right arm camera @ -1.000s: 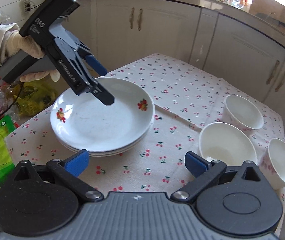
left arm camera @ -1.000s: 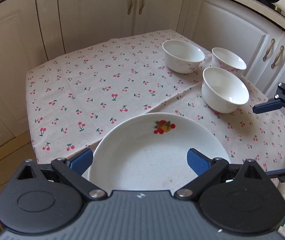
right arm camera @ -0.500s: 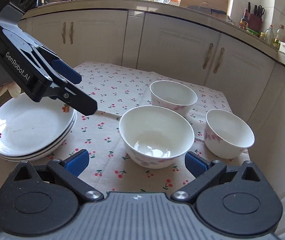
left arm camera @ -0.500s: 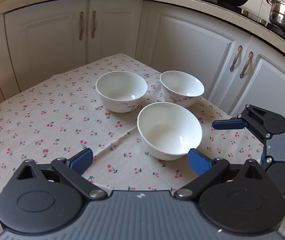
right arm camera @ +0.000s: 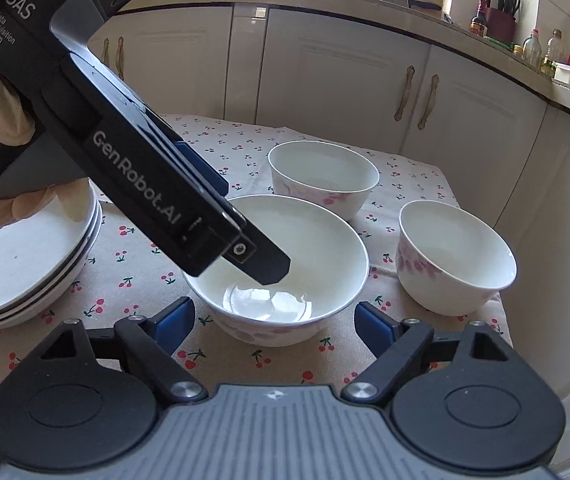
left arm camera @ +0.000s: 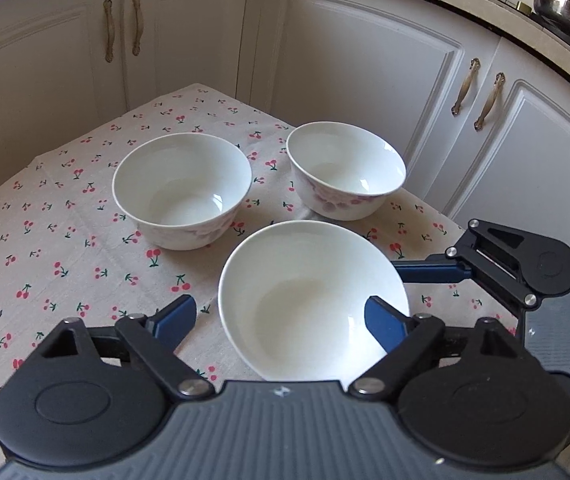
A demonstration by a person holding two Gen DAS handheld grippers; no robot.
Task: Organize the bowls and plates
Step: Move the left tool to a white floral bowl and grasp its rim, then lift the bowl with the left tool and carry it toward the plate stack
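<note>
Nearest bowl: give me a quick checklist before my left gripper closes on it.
1. Left gripper open: ok.
2. Nearest bowl upright and empty: ok.
3. One of the left fingers over the bowl's inside, the other outside it: ok. Whether either one touches the rim: cannot tell.
4. Right gripper open and holding nothing: ok.
5. Back-left bowl and back-right bowl stand apart from the nearest one: ok.
6. Plate stack sits off to the side, not touching any bowl: ok.
</note>
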